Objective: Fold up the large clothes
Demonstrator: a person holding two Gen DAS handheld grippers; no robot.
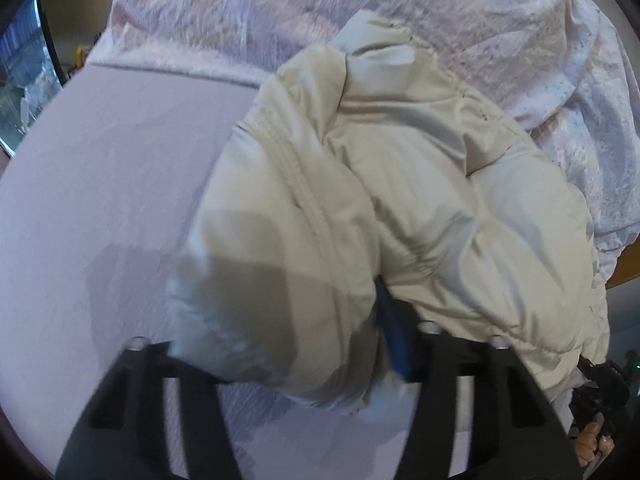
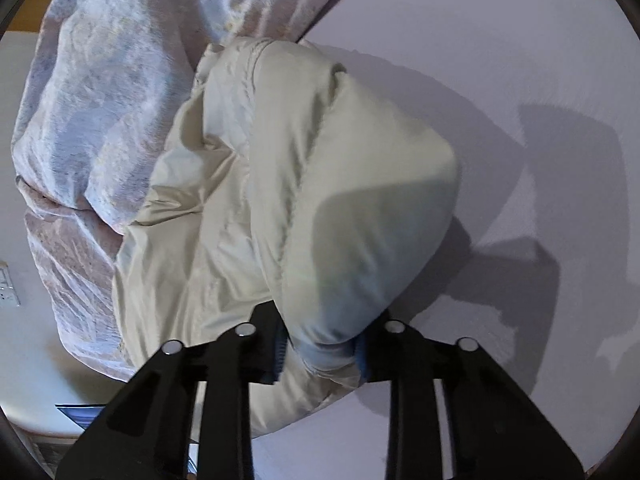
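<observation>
A cream puffer jacket (image 1: 400, 184) lies bunched on a lilac bed sheet (image 1: 100, 200). My left gripper (image 1: 288, 344) is shut on a thick fold of the jacket's near edge, with padded fabric bulging between the fingers. In the right wrist view the same jacket (image 2: 288, 184) runs away from the camera. My right gripper (image 2: 320, 344) is shut on a padded fold of it, with the blue pads (image 2: 362, 354) pressed against the fabric. Both grips hold the fabric slightly above the sheet.
A crumpled pale pink and white duvet (image 1: 400, 12) lies behind and beside the jacket, and shows in the right wrist view (image 2: 100, 92) at left. The bed sheet (image 2: 520, 80) extends to the right. A window (image 1: 24, 68) is at far left. The other hand-held gripper (image 1: 600, 400) shows at lower right.
</observation>
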